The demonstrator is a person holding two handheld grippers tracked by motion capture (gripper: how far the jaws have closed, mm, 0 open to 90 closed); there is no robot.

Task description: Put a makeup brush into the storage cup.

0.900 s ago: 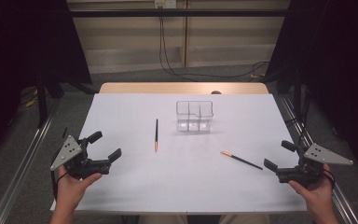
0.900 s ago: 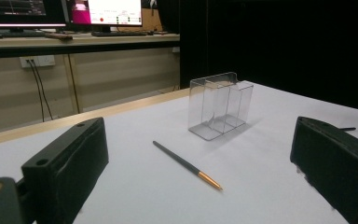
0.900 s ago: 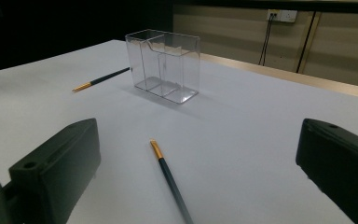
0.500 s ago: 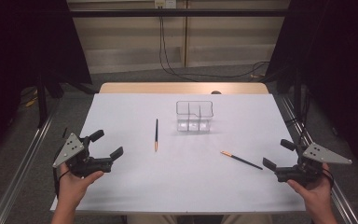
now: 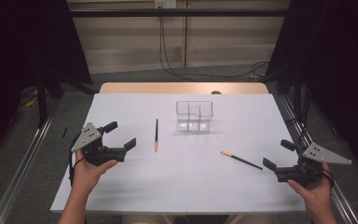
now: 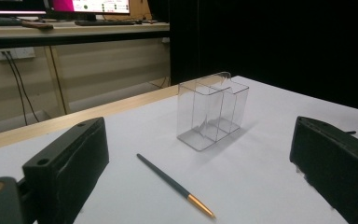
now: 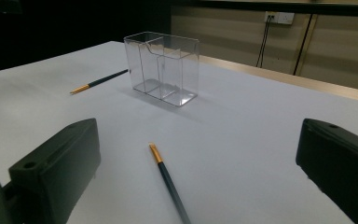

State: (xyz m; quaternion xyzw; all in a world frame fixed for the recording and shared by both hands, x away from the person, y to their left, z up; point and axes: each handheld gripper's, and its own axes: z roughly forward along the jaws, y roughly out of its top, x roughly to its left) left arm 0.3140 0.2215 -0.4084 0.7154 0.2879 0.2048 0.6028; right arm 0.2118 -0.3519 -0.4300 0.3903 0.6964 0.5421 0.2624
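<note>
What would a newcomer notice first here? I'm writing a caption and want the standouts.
A clear divided holder stands upright and empty near the middle of the white table. Two dark brushes lie flat, apart from it: one brush to its left, the other brush nearer the right gripper. Both it and the left gripper hover open, holding nothing.

In the right gripper view the near pencil [image 7: 167, 179] runs off the bottom edge at six o'clock, its far end cut away. Both forearms leave the high view at six o'clock. The small dark object [image 5: 216, 92] at the table's twelve o'clock edge is too small to identify.
</note>
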